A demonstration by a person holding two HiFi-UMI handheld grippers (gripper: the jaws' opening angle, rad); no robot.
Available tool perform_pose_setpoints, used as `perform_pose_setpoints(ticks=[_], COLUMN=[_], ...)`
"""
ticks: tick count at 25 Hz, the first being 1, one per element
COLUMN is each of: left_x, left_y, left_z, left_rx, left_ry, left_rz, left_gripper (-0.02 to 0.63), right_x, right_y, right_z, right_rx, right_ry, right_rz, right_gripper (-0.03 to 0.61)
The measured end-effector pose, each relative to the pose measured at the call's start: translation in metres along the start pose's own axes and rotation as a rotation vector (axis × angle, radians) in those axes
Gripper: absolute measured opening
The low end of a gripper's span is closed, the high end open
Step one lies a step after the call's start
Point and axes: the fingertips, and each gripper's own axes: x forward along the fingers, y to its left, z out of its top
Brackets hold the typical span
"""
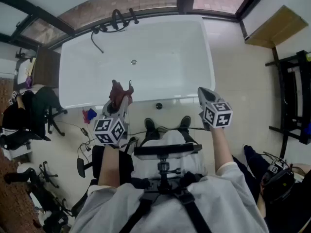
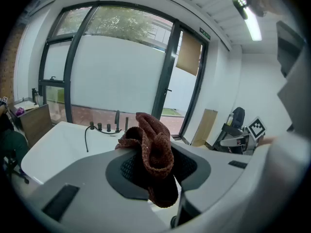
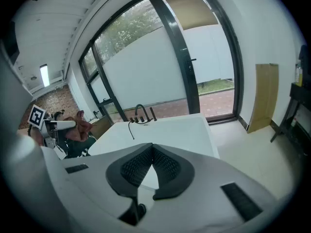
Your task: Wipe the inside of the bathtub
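Observation:
The white bathtub lies ahead of me, with black taps on its far left rim and a drain in its floor. My left gripper hangs over the tub's near rim, shut on a crumpled reddish-brown cloth. In the left gripper view the cloth bulges up from between the jaws, with the tub behind it. My right gripper is held at the tub's near right corner, its jaws shut with nothing in them. The right gripper view also catches the tub and the cloth.
Black office chairs and cables crowd the floor on the left. A black rack and a leaning cardboard panel are on the right. Glass doors run behind the tub. The person's shoes are at the tub's near side.

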Motion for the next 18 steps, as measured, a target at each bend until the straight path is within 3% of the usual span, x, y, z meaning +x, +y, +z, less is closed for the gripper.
perform_pose_setpoints(ticks=[18], left_x=[0.044], left_y=[-0.101], left_z=[-0.005], left_rx=[0.006], left_ry=[0.01], left_rz=[-0.019], left_gripper=[0.12], right_x=[-0.046], right_y=[-0.092], right_z=[-0.004], right_rx=[0.006], right_ry=[-0.003], right_rz=[0.015], right_gripper=[0.009])
